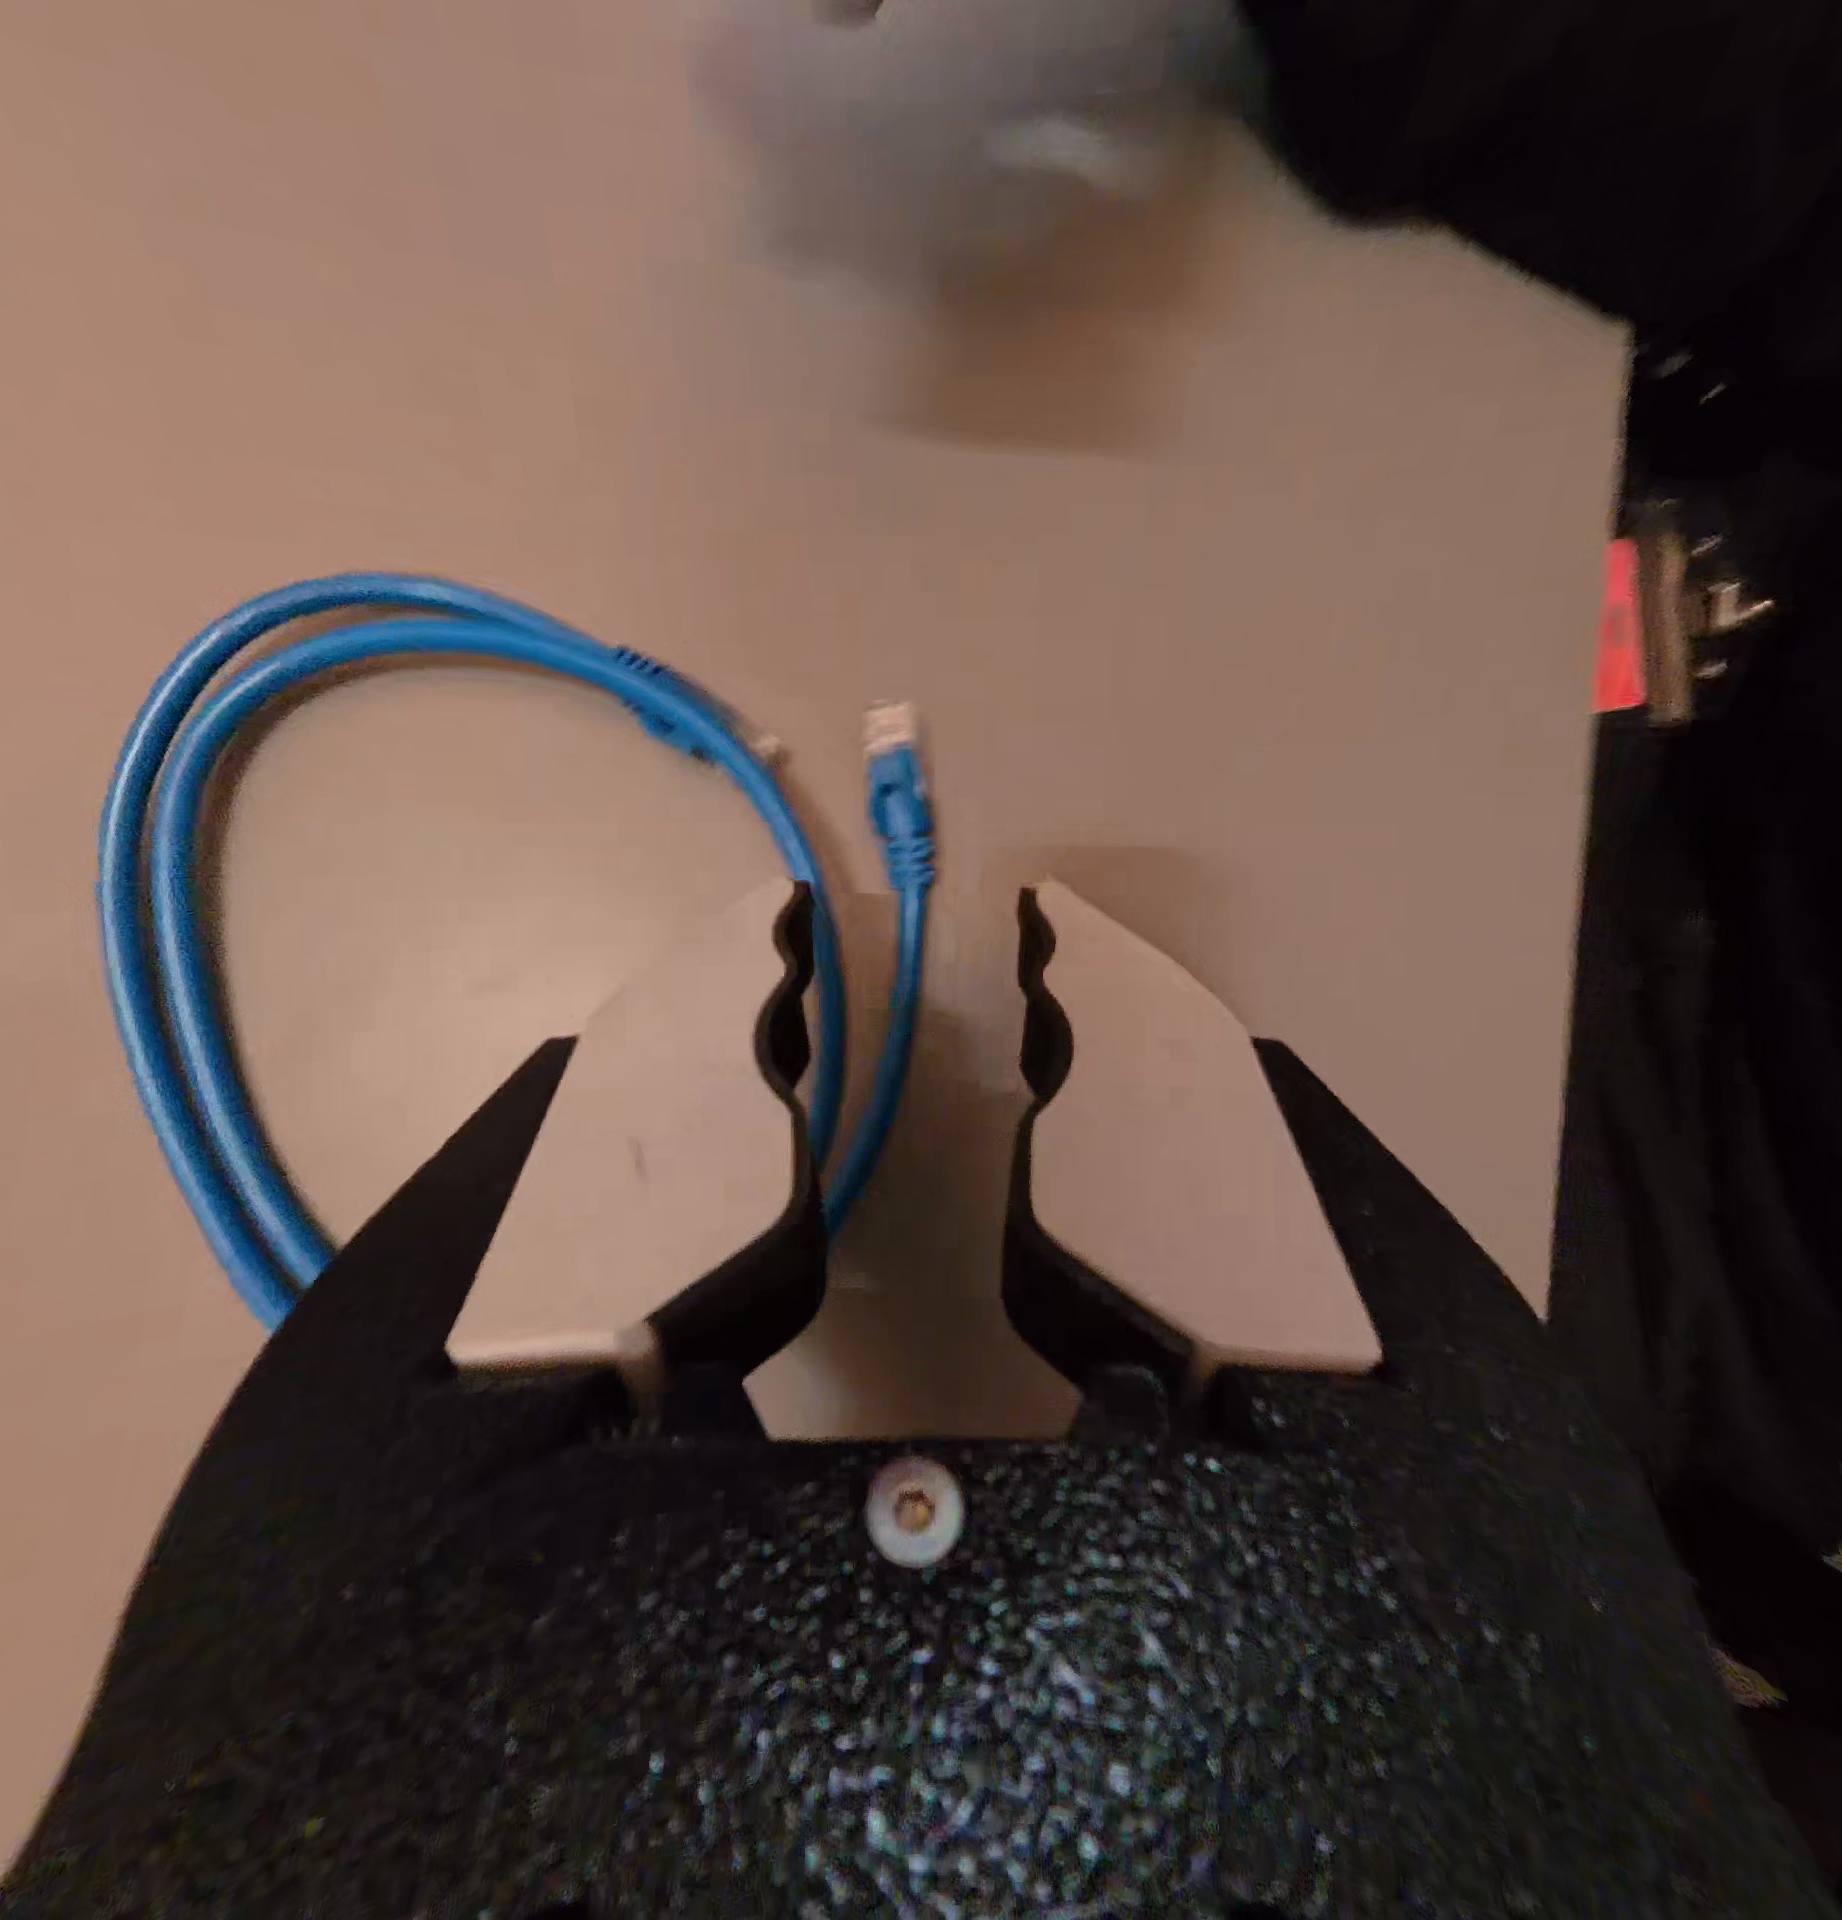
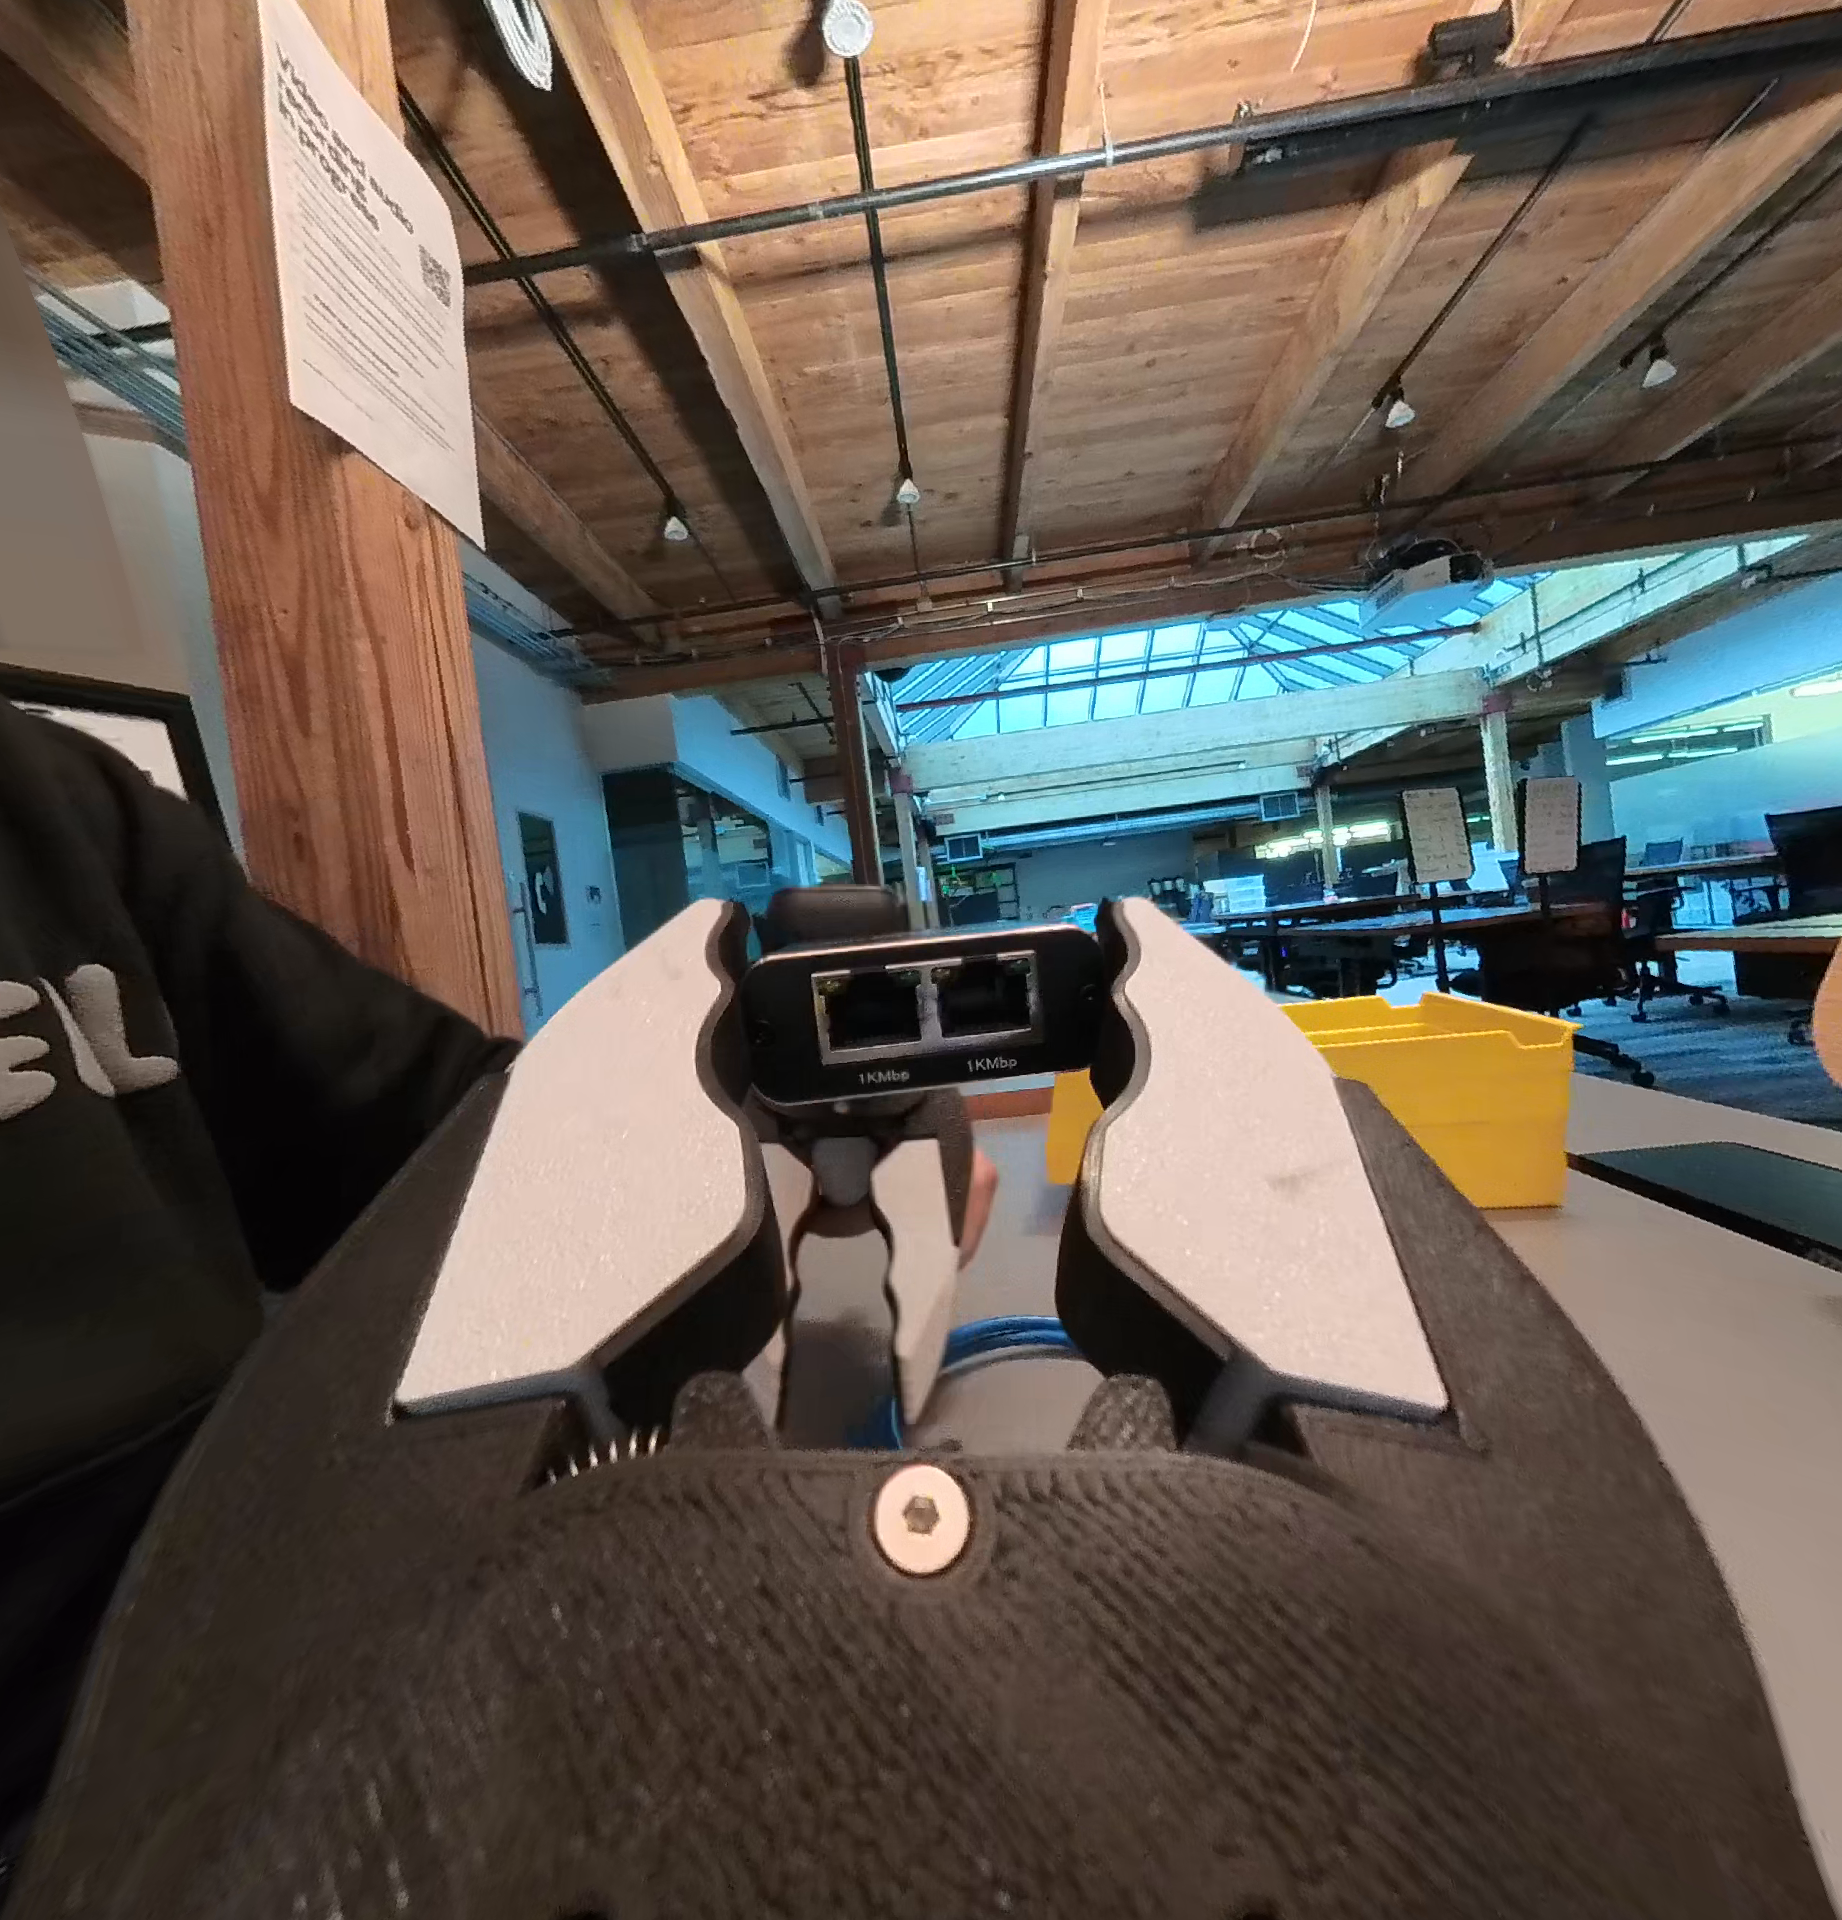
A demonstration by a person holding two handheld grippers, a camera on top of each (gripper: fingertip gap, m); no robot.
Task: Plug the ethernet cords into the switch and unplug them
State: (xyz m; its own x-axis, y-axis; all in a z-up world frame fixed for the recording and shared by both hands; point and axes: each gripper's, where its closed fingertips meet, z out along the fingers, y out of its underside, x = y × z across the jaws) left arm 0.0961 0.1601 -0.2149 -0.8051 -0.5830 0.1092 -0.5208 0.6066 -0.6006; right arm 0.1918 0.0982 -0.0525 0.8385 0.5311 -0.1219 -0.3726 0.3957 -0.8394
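A blue ethernet cord [image 1: 169, 935] lies coiled on the table [image 1: 481, 364]. One plug [image 1: 891, 732] points away just beyond my fingertips, and the other plug [image 1: 761, 743] lies left of it. My left gripper [image 1: 917, 894] is open above the cord, with a cord strand running between its fingers. My right gripper [image 2: 917, 925] is shut on a small black switch [image 2: 922, 1013], held up in the air with its two empty ports facing the camera. The left gripper [image 2: 875, 1247] and a bit of blue cord [image 2: 1000, 1335] show below the switch in the right wrist view.
A person in a black top [image 2: 117, 1039] sits at the left; the same clothing fills the right edge of the left wrist view [image 1: 1748, 831]. A yellow bin [image 2: 1447, 1091] and a dark flat object [image 2: 1748, 1195] sit on the table at right. A wooden post [image 2: 325, 623] stands behind.
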